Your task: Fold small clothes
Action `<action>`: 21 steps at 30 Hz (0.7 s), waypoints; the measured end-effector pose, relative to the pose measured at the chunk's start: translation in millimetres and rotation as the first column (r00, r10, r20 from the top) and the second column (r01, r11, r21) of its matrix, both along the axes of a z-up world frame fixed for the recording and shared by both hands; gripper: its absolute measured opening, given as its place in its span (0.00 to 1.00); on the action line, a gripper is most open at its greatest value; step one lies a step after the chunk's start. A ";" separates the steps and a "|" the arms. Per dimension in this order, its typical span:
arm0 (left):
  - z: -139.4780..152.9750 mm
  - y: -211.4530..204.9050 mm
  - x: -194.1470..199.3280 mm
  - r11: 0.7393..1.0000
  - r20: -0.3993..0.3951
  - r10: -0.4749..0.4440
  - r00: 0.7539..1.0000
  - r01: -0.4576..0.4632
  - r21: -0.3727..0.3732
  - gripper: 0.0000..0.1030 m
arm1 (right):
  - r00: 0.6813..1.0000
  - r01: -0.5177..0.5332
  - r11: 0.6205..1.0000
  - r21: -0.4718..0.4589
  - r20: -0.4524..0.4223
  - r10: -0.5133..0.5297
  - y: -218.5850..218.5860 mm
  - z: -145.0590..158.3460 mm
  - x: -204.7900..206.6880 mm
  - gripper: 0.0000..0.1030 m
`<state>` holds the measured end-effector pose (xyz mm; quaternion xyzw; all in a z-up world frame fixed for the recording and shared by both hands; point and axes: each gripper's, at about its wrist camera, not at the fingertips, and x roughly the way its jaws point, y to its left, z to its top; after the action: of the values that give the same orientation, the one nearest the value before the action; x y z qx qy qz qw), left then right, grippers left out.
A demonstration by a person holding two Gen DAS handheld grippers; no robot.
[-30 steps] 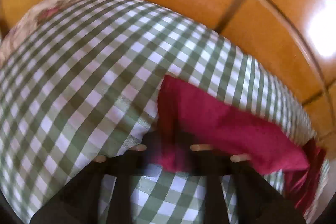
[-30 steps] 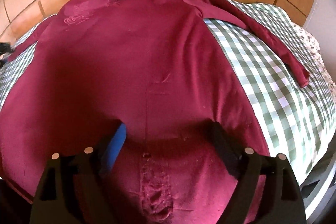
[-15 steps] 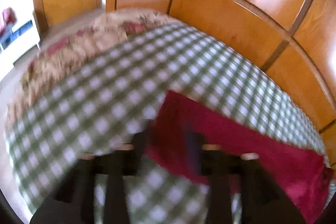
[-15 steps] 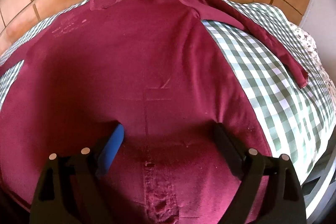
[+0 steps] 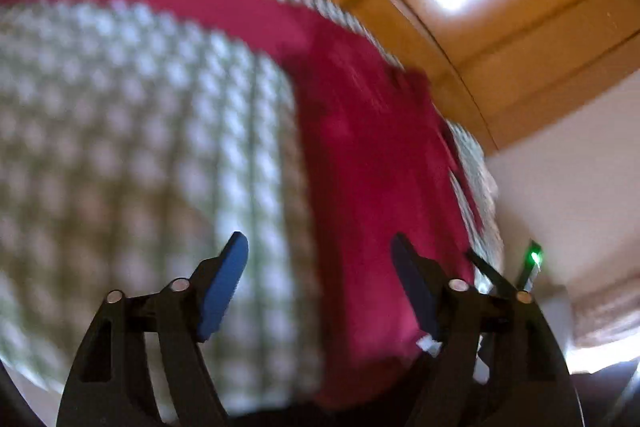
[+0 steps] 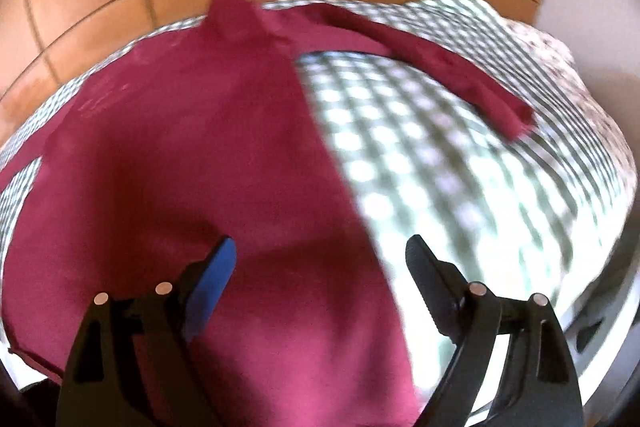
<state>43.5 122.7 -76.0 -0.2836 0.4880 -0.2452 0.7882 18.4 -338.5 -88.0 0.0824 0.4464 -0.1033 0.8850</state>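
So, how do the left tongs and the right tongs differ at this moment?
The left tongs straddle the side edge of the maroon top, with much checked cloth between the fingers. The right tongs sit over the body of the top, cloth only by the right finger. The left view is more blurred than the right view. Both tongs are open and hold nothing.

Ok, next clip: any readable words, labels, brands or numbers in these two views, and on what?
None can be read.
The small white tag at the maroon shirt's hem is too blurred to read.
The checked bedspread and both grippers carry no print.
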 end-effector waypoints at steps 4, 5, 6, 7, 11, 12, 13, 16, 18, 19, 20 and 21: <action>-21.5 -27.4 -33.0 1.000 -0.027 0.010 1.000 -0.010 -0.005 0.76 | 0.997 -0.069 0.996 0.057 -0.040 0.071 -0.6 -14.4 -30.0 0.70; -21.9 -30.0 -39.5 1.000 -0.017 0.027 1.000 -0.027 -0.009 0.66 | 0.996 -0.087 0.995 0.052 -0.034 0.089 3.9 -17.5 -37.9 0.67; -22.0 -32.9 -42.7 0.999 -0.022 0.020 1.000 -0.021 -0.034 0.51 | 0.995 -0.096 0.994 0.052 -0.027 0.098 5.9 -18.3 -41.4 0.57; -21.3 -38.6 -43.7 1.000 -0.031 -0.004 1.000 0.003 -0.031 0.14 | 0.993 -0.117 0.991 0.061 -0.017 0.119 9.6 -17.3 -44.3 0.42; 12.5 -42.9 -54.1 0.997 0.092 -0.029 0.995 0.023 0.069 0.03 | 0.986 -0.166 0.982 0.087 0.041 0.162 13.3 8.6 -47.9 0.09; 23.0 -40.2 -57.3 0.996 0.121 -0.029 0.992 0.019 0.087 0.03 | 0.983 -0.172 0.979 0.108 0.087 0.163 8.6 22.1 -54.1 0.09; 33.2 -35.7 -61.9 0.993 0.146 -0.030 0.989 0.013 0.114 0.03 | 0.981 -0.174 0.978 0.119 0.105 0.162 5.2 28.1 -57.6 0.09; 26.9 -31.0 -73.1 0.981 0.112 -0.037 0.993 0.015 0.195 0.03 | 0.980 -0.186 0.976 0.109 0.089 0.177 4.1 29.0 -65.1 0.08; 6.7 -35.2 -73.1 0.948 0.026 -0.043 0.999 0.032 0.318 0.04 | 0.981 -0.194 0.976 0.098 0.021 0.193 10.1 10.6 -66.8 0.09; -0.2 -36.7 -73.0 0.942 -0.017 -0.049 0.999 0.051 0.331 0.04 | 0.982 -0.190 0.978 0.084 -0.006 0.191 12.3 3.8 -67.6 0.09; -1.1 -36.6 -77.2 0.942 -0.028 -0.053 0.998 0.060 0.330 0.09 | 0.982 -0.183 0.980 0.076 -0.028 0.185 13.7 -3.1 -68.2 0.09; 2.9 -36.5 -79.0 0.941 -0.017 -0.047 0.999 0.050 0.334 0.15 | 0.983 -0.174 0.982 0.077 -0.038 0.177 13.1 -6.1 -69.0 0.09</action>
<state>-35.5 86.2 -73.1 -0.1346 0.5329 -0.1769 0.8165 -50.6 -325.5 -94.1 0.0726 0.4749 -0.0103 0.8770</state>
